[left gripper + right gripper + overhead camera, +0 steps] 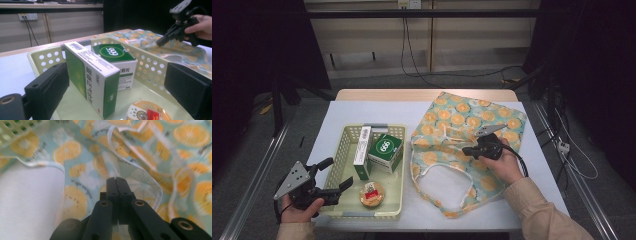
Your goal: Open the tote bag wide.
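Covering the middle of the counter [362, 107], a white sheet carries an orange-slice-printed tote bag [472, 150] on the right and a pale yellow perforated basket [343, 150] on the left, the two just beside each other. Inside the basket stand a tall green-and-white medicine box [92, 80] and a squarer green 999 box [117, 60], touching, with a small round lidded cup [371, 194] near the front. The right tongs [116, 179] are pinched fully together over the bag's mouth, and a white-edged strip of fabric seems caught between the pads, though the grip itself is hard to see. The step looks like lifting the upper layer to open the bag; it goes well if only that top edge rises, slowly and toward the basket, so the mouth gapes without dragging the whole bag. The left tongs [117, 100] hang wide apart at the basket's near left corner, holding nothing, ready for a box.
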Demonstrator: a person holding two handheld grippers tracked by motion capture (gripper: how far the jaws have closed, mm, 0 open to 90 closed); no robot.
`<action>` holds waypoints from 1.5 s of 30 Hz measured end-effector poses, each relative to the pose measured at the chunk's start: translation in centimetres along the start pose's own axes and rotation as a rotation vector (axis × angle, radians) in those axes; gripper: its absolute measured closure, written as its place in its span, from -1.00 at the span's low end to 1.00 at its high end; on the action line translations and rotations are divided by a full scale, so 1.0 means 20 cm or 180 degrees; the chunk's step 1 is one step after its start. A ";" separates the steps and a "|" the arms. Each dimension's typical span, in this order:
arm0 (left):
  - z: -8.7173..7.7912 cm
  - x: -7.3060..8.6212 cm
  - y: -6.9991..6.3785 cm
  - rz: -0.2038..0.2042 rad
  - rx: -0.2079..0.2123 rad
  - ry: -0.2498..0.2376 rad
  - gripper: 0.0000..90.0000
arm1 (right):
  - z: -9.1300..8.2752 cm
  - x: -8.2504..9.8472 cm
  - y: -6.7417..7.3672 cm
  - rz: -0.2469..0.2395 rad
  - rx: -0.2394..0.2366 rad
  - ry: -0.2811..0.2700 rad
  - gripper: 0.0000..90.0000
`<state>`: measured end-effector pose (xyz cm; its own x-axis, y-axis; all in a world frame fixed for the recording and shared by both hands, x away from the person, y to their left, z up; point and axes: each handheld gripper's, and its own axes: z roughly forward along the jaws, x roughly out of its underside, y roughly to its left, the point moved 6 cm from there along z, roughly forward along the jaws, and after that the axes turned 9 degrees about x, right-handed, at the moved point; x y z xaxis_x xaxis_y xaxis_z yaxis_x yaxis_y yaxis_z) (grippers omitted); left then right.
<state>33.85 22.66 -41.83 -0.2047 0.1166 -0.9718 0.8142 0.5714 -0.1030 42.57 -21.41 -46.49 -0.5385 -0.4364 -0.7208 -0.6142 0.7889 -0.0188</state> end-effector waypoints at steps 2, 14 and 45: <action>0.00 0.00 0.00 0.0004 -0.0001 -0.0002 -0.88 | -0.02 -0.04 -0.02 -0.0042 0.0067 -0.0036 1.00; 0.01 0.00 0.00 -0.0004 0.0018 0.0000 -0.88 | 0.11 -0.07 -0.32 0.0420 0.0333 -0.0095 1.00; 0.01 0.00 0.01 -0.0027 0.0004 -0.0016 -0.88 | 0.14 -0.07 -0.32 0.0199 0.0524 -0.0150 0.44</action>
<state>34.09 22.58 -41.93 -0.2088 0.1078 -0.9720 0.8131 0.5713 -0.1113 48.75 -24.63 -47.35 -0.5426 -0.3665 -0.7559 -0.4754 0.8758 -0.0834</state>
